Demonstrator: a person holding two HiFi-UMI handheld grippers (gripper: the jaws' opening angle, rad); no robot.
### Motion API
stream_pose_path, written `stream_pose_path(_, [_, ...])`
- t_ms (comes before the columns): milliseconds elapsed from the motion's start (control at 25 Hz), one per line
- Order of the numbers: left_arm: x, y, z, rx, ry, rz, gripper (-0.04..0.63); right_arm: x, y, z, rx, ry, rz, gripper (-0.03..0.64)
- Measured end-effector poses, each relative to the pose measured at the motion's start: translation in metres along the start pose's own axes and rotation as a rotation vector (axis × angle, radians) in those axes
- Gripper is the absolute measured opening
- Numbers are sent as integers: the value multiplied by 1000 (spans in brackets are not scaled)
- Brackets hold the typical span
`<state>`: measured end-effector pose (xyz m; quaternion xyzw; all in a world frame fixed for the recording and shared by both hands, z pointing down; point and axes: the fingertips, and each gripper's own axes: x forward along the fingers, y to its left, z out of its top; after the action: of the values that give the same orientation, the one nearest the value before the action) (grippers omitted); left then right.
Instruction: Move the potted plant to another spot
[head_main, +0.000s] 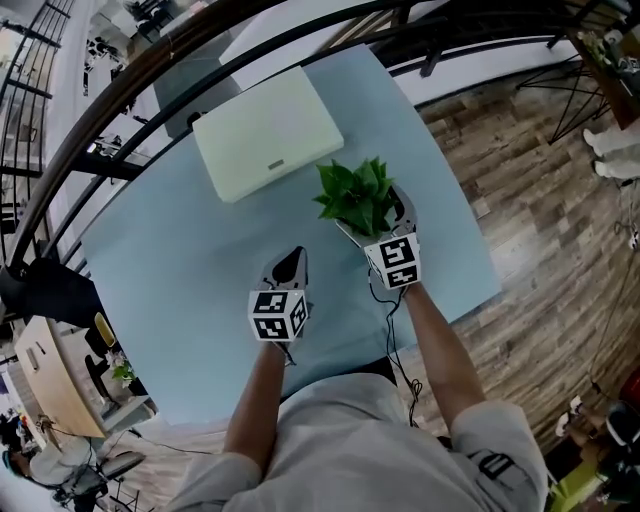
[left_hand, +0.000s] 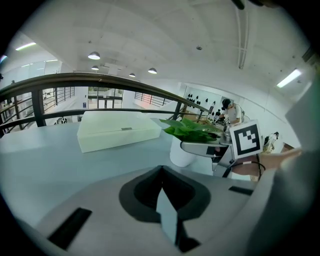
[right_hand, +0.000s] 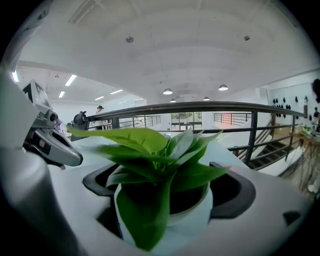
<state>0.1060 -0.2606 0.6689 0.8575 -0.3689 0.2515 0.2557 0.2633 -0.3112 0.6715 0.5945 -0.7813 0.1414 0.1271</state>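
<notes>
Plant (head_main: 357, 197), right of centre on the tabletop (head_main: 180, 255), has its pot grasped by our right gripper (head_main: 374, 218) while our left gripper (head_main: 292, 264) idles clenched and empty, so we should lift level and slowly.

Pale blue desk (head_main: 170, 260) sat right against a dark curved railing (left_hand: 125, 81). Floor (head_main: 540, 200) was brown wood plank, right of the desk. White ceiling (right_hand: 165, 45) had round downlights (right_hand: 167, 91) plus a strip light (left_hand: 290, 77). Dark staircase (right_hand: 272, 152) ran beyond the rail. Lighting was bright and even.
</notes>
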Motion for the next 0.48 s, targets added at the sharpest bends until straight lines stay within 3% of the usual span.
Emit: stream_pose_path(480, [-32, -9, -16, -30, -33, -18, 12, -50, 15, -34, 58, 66, -63, 544])
